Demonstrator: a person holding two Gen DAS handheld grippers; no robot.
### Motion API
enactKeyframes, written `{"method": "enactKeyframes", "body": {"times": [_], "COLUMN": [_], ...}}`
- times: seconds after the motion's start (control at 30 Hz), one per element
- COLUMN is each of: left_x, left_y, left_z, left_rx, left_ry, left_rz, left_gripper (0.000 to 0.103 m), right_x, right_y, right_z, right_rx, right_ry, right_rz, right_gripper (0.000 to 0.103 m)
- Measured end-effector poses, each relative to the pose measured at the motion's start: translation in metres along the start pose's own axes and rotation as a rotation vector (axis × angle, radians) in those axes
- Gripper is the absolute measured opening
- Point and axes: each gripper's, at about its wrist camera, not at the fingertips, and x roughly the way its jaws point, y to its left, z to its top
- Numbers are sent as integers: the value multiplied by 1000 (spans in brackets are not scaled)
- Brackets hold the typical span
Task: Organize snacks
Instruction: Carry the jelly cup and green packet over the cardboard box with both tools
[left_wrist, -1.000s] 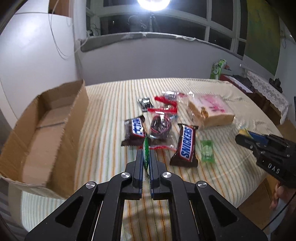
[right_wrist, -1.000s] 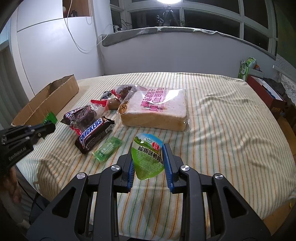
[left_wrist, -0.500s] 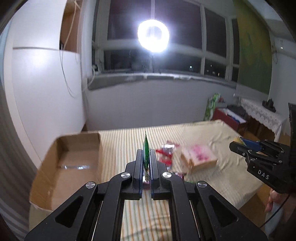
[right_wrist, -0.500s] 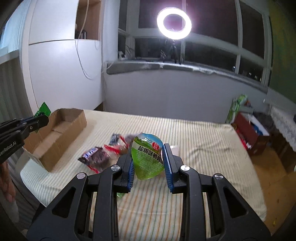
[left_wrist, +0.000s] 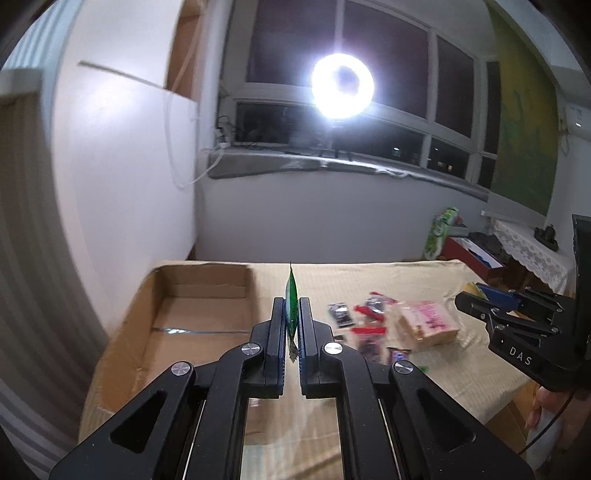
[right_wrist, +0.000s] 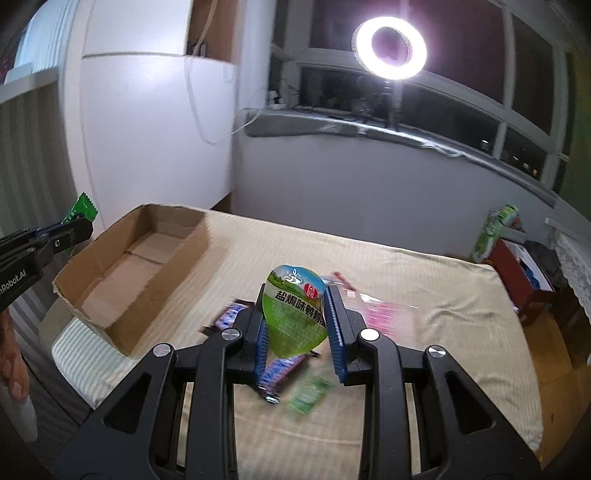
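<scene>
A thin green sachet is pinched edge-on in the left gripper at lower centre of the left view, above the open cardboard box at lower left. A green pouch is clamped in the right gripper at centre of the right view. Blurred snacks lie scattered on the striped tabletop, right of the box.

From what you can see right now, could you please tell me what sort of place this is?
Probably a room in a home, used as a recording spot: a cloth-covered table with snacks and a cardboard box, a ring light on a stand by a dark window, and a lace-draped side table.
</scene>
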Motion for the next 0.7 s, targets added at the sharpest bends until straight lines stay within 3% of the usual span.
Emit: {"method": "enactKeyframes", "body": {"times": [0.37, 0.7], "left_x": [-20, -39], "left_y": [88, 92], "left_z": [-9, 7], "left_rx": [-84, -58], "left_ry": [-10, -75], "left_rz": [173, 188], "left_gripper": [4, 4], "right_x": [29, 31], "right_y": [114, 146], "right_z": [36, 53], "right_rx": [-137, -160], "right_ry": [-33, -81], "right_rz": [214, 285], "right_gripper": [28, 28]}}
